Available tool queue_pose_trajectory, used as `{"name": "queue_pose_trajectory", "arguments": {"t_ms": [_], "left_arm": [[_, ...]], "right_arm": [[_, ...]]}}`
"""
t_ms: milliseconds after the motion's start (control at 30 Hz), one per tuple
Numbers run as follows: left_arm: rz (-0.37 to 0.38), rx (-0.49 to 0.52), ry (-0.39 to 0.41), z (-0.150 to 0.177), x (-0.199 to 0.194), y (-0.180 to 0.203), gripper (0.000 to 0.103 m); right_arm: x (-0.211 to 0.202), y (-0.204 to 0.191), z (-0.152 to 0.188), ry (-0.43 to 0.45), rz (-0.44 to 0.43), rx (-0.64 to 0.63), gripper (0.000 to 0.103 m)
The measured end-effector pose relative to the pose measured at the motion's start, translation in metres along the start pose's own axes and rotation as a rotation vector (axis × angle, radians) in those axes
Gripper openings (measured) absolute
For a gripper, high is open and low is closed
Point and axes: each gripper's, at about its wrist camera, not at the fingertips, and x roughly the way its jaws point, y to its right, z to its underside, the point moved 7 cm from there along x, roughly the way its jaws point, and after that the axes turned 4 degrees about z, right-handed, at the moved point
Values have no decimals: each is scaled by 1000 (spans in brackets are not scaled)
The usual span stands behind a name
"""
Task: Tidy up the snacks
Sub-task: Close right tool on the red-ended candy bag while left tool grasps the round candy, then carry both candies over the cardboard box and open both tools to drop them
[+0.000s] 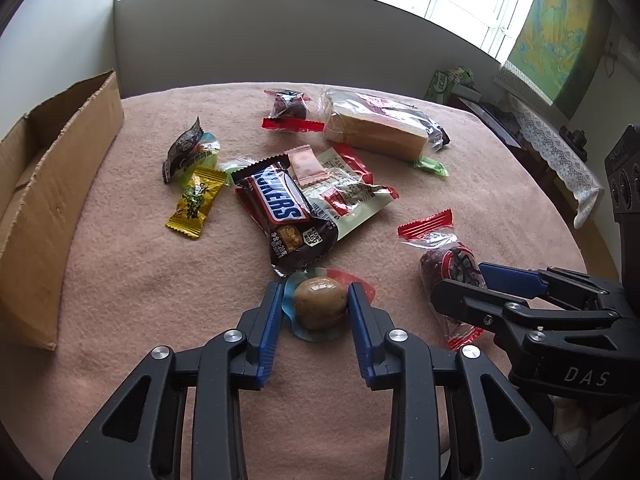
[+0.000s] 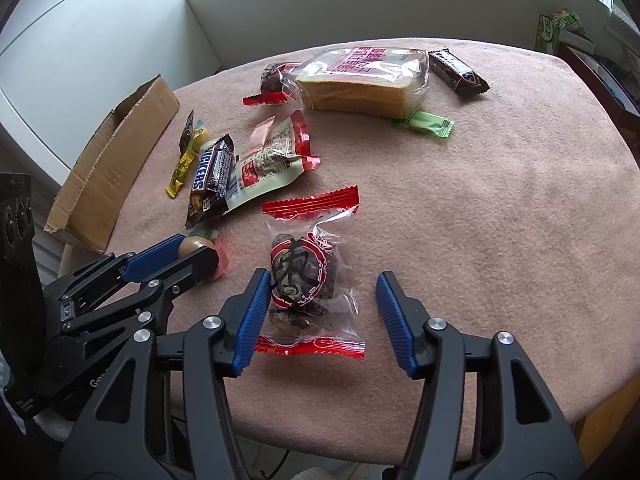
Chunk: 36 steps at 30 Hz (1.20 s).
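Observation:
My left gripper is open with its fingers on either side of a round brown snack in a clear wrapper, close to touching it. My right gripper is open around a red-ended clear packet of dark snack; its left finger touches the packet and its right finger stands apart. That packet also shows in the left wrist view. A cardboard box stands open at the left edge of the table.
On the pink tablecloth lie a Snickers bar, a green-and-red pouch, a yellow candy, a bagged bread loaf, a green sachet and a second chocolate bar.

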Motion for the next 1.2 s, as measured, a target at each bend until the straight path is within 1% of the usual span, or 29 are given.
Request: {"name": "queue_pose_trajectory", "arguments": {"t_ms": [33, 100, 133, 233, 433, 567, 667, 800, 933, 1100, 1200], "left_arm": [[3, -3, 0, 0, -1, -1, 31], [4, -6, 1, 1, -2, -2, 31], [5, -6, 1, 2, -3, -2, 31], [5, -12, 2, 3, -5, -3, 31], [2, -21, 10, 5, -13, -6, 31], [-6, -25, 25, 4, -21, -8, 31], [-12, -21, 46, 0, -32, -9, 31], [-23, -17, 86, -10, -49, -14, 31], [-54, -13, 130, -23, -69, -27, 31], [-109, -14, 185, -39, -96, -55, 31], [-158, -28, 211, -47, -110, -79, 31]], "right_arm": [[1, -1, 0, 1, 4, -8, 55], [2, -4, -1, 2, 10, -25, 46], [2, -5, -2, 4, 18, -35, 46], [1, -6, -3, 13, 23, -45, 37], [-5, -3, -3, 21, 11, -23, 34], [-18, -5, -5, 53, 10, -14, 34], [-34, -14, -12, 88, 2, -38, 34], [-54, -36, -26, 140, -19, -83, 34], [-64, -64, -43, 180, -49, -132, 34], [-67, -112, -65, 215, -92, -204, 34], [-62, -144, -75, 225, -116, -253, 34]]}}
